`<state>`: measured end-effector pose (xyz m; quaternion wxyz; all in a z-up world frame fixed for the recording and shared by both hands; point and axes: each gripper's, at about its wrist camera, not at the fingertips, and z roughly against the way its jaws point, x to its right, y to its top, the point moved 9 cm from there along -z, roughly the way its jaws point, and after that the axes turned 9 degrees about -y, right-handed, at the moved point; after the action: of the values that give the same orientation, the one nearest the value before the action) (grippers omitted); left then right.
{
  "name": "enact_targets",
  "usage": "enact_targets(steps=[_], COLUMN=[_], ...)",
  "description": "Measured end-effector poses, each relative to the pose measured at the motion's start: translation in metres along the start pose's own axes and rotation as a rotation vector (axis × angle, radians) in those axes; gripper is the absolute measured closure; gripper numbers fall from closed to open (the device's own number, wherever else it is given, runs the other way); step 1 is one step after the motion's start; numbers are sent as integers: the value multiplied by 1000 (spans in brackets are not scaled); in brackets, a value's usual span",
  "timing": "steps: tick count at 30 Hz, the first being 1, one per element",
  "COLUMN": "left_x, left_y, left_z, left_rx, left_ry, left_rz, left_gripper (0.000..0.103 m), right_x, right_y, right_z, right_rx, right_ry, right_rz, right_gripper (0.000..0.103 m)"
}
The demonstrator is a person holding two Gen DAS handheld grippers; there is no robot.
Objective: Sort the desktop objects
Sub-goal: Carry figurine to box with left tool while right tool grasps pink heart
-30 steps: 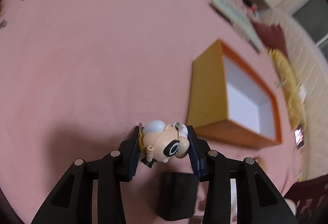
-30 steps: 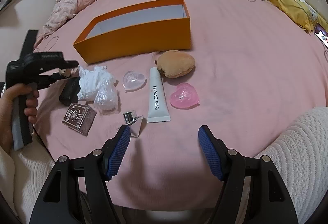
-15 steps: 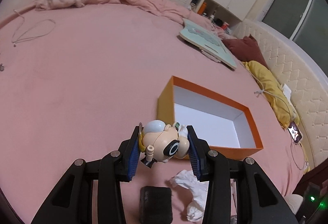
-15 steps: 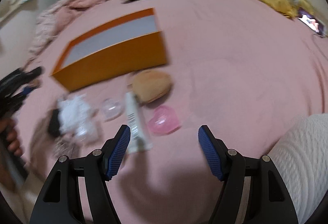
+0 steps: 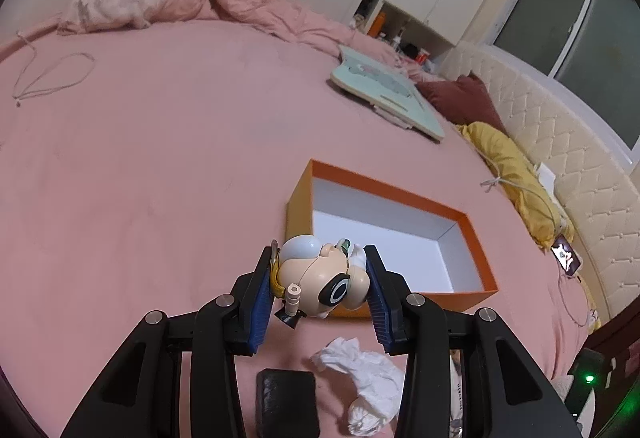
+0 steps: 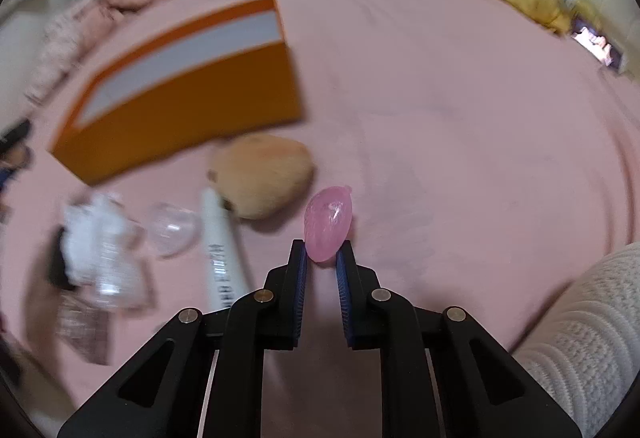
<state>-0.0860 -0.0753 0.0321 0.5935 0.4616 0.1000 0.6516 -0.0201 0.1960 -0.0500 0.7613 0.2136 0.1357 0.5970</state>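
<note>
My left gripper (image 5: pixel 320 270) is shut on a small cartoon figurine (image 5: pixel 320 278) and holds it in the air by the near left corner of the open orange box (image 5: pixel 472 238), whose white inside is bare. My right gripper (image 6: pixel 322 252) is shut on a pink heart-shaped piece (image 6: pixel 328 228), held on edge above the pink bedspread. In the right wrist view the orange box (image 6: pixel 188 113) lies to the upper left.
On the bedspread lie a tan plush (image 6: pixel 260 177), a white tube (image 6: pixel 220 254), a clear heart piece (image 6: pixel 172 230), crumpled white tissue (image 5: pixel 364 378), a black block (image 5: pixel 286 402) and a brown card box (image 6: pixel 86 330). A pale green board (image 5: pixel 388 97) and pillows lie beyond.
My right gripper has shut on the pink heart and lifted it on edge. My left gripper has tilted up with the figurine, bringing the box's inside into view.
</note>
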Motion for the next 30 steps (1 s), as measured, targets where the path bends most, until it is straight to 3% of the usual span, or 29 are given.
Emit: enact_targets(steps=[1,2,10,13,15,17,19,22,27,30], left_x=[2,5,15,16,16,16,15,15,16,16], left_y=[1,2,1,1,2,3,4,4,4,4], left_z=[0,0,-8,-10,-10,-10,-10,-10,-11,-11], left_rx=[6,10,-3,-5,-1,5,9,9,10,11], left_ry=[-4,-9,-27,-33,-42,-54,-62,-71,-84,-89], left_rz=[-7,-14,-38,-38,-29,-14,-4,9,19,24], left_gripper=[63,63,63,63,63,63,63,63,63,63], right_x=[0,-1,-5,6,10,14,17,19,17,9], right_y=[0,1,5,3,8,11,16,20,17,13], right_z=[1,3,14,5,10,18,26,22,-16,-21], right_rx=[4,9,43,-7,21,84,149,165,59,91], right_ry=[15,31,155,160,200,167,109,11,-124,-203], right_rz=[-4,-7,-36,-124,-177,-181,-174,-140,-74,26], right_gripper=[90,103,103,100,87,51,36,37,42,42])
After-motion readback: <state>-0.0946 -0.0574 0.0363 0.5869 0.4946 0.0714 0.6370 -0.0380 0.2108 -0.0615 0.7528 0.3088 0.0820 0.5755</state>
